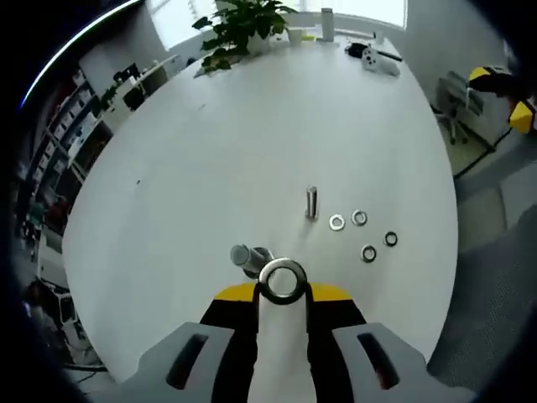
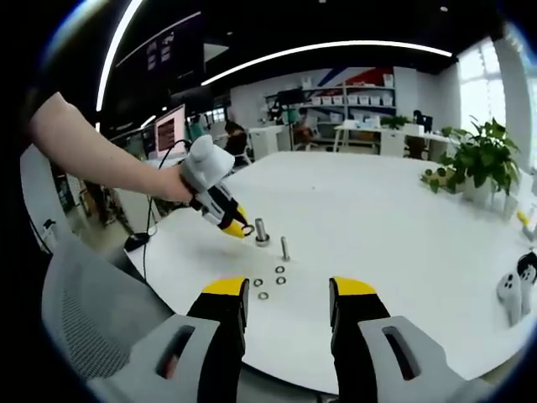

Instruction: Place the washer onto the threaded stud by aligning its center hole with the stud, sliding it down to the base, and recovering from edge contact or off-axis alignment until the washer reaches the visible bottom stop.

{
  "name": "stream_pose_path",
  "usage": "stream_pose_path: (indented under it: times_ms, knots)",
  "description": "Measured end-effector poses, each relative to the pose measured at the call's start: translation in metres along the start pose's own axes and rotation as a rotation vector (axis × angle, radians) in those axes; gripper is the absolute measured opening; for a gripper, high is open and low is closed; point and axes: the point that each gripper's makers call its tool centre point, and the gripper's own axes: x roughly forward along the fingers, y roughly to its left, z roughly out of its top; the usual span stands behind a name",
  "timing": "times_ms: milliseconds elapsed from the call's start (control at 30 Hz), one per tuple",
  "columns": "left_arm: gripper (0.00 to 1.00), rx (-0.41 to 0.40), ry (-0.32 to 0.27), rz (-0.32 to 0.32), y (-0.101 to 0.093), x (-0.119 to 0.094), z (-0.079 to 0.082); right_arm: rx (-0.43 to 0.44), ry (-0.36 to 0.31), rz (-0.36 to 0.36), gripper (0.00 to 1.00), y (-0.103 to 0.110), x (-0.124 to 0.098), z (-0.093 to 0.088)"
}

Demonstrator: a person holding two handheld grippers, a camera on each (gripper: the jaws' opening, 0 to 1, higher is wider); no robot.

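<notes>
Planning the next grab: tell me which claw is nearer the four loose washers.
Right. The right claw hovers just short of the four loose silver washers; the left claw sits beyond them.

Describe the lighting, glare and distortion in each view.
Left gripper view: even bright light, the table nearly washed out, its edge bowed by fisheye, the washer sharp. Right gripper view: dim ceiling, glaring light strips curved by the lens.

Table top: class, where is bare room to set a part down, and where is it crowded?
Bare: the table between the plant and the studs. Crowded: around the stud, the four loose washers, and the left gripper holding a washer by the bolt.
</notes>
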Motion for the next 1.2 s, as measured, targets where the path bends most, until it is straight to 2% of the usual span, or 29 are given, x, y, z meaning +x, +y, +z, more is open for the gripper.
stream_pose_path:
  times_ms: [100,367,633,1000,1200]
  knots:
    - [0.19,0.025,0.000,0.008,0.004,-0.002,0.006,0.003,-0.002,0.001,0.41,0.000,0.000,0.000]
    - [0.19,0.014,0.008,0.016,0.020,0.005,0.013,0.009,-0.016,-0.002,0.41,-0.001,-0.001,0.003]
    - [0.19,-0.018,0.019,0.009,0.029,0.011,0.013,0.017,-0.022,-0.003,0.41,-0.002,-0.002,0.003]
    - [0.19,-0.014,0.049,-0.012,0.027,0.022,0.011,0.021,-0.020,0.002,0.41,-0.002,-0.001,0.003]
    - [0.19,-0.053,0.058,-0.023,0.026,0.035,0.002,0.028,-0.020,0.000,0.41,-0.003,-0.001,0.003]
